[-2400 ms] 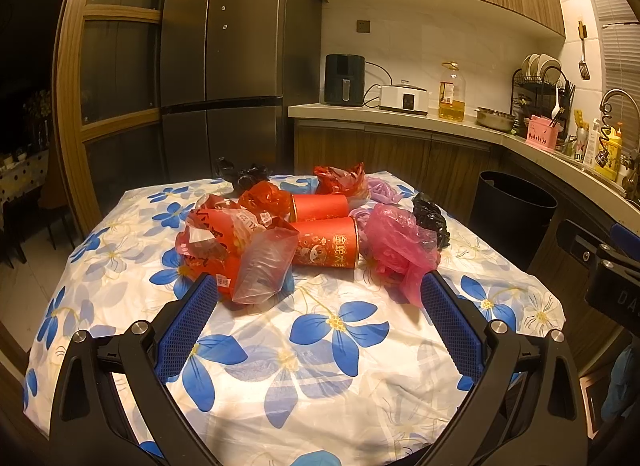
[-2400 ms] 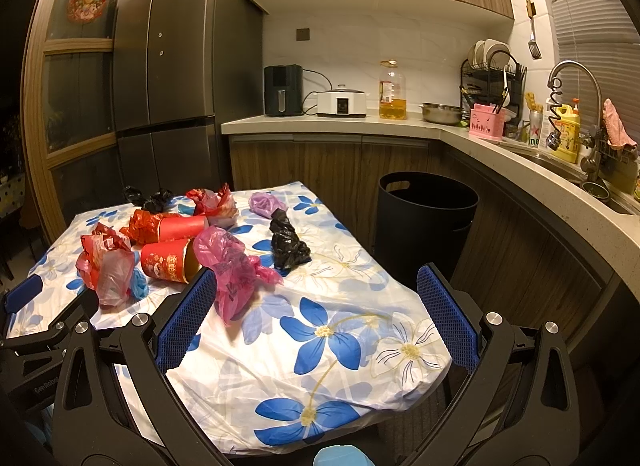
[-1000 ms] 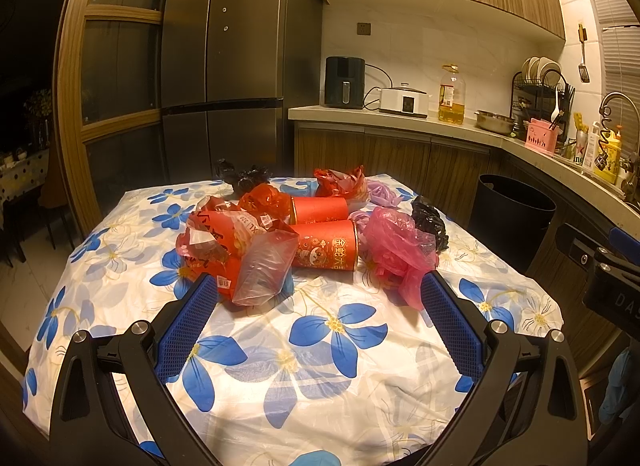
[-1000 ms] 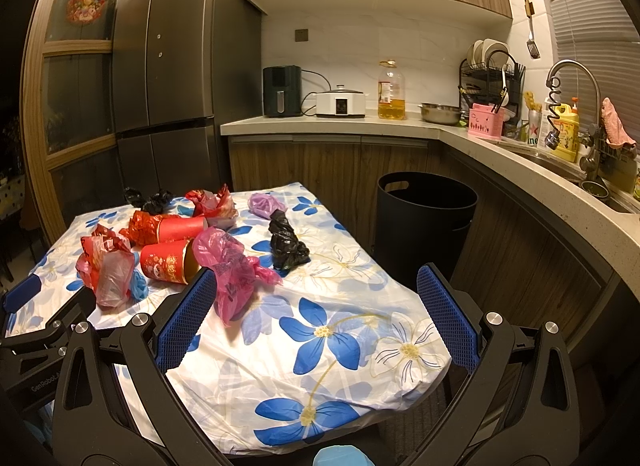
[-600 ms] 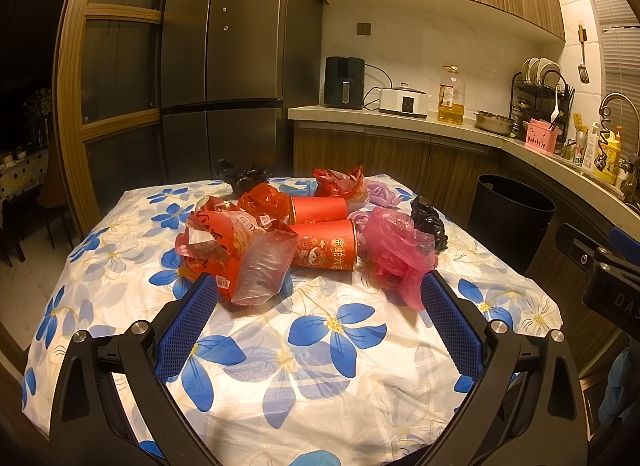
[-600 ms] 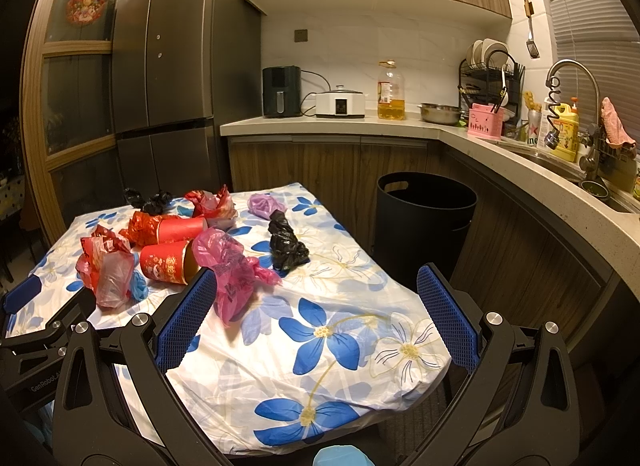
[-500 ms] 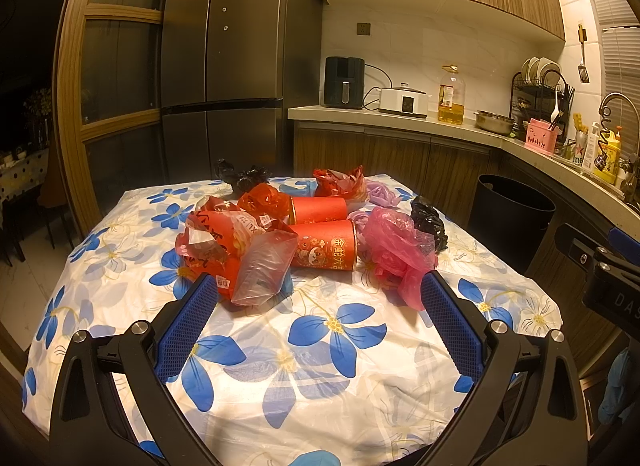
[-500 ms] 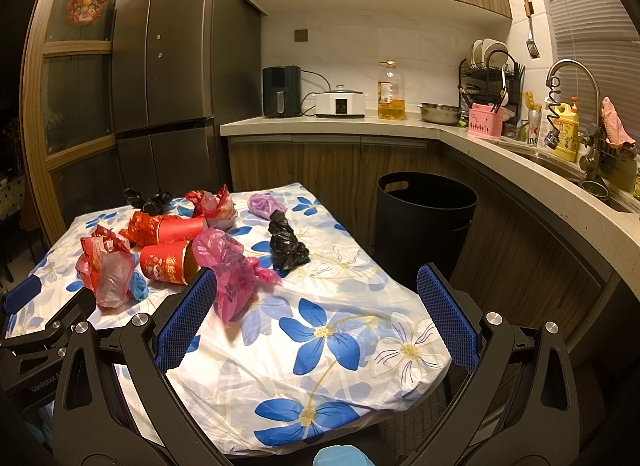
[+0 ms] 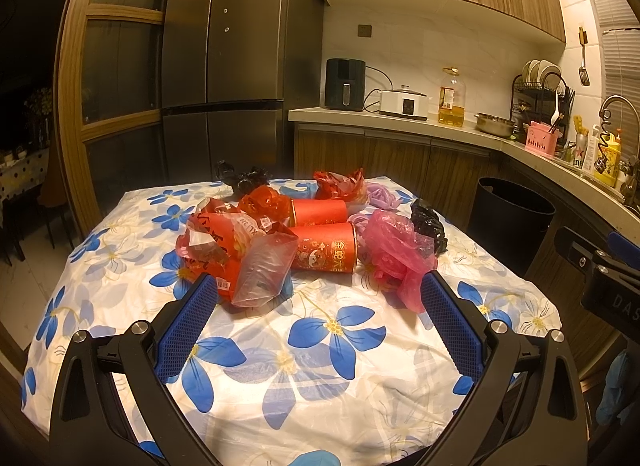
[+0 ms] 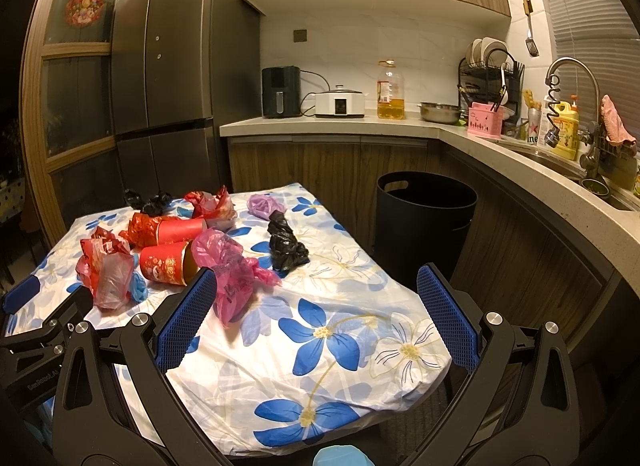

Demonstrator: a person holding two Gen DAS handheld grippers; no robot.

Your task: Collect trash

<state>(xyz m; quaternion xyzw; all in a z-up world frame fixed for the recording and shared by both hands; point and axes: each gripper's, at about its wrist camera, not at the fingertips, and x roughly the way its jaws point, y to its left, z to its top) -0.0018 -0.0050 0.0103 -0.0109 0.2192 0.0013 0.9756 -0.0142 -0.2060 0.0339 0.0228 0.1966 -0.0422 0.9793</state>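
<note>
Trash lies heaped mid-tabletop, straight ahead of our left gripper, jaws apart and empty. From the right gripper, jaws likewise apart, the pink bag sits nearest, bin beyond.

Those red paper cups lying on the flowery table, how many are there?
2, both on their sides. The nearer red cup lies mid-pile beside the pink bag; the farther red cup lies just behind it. Crumpled bags might hide more.
</note>
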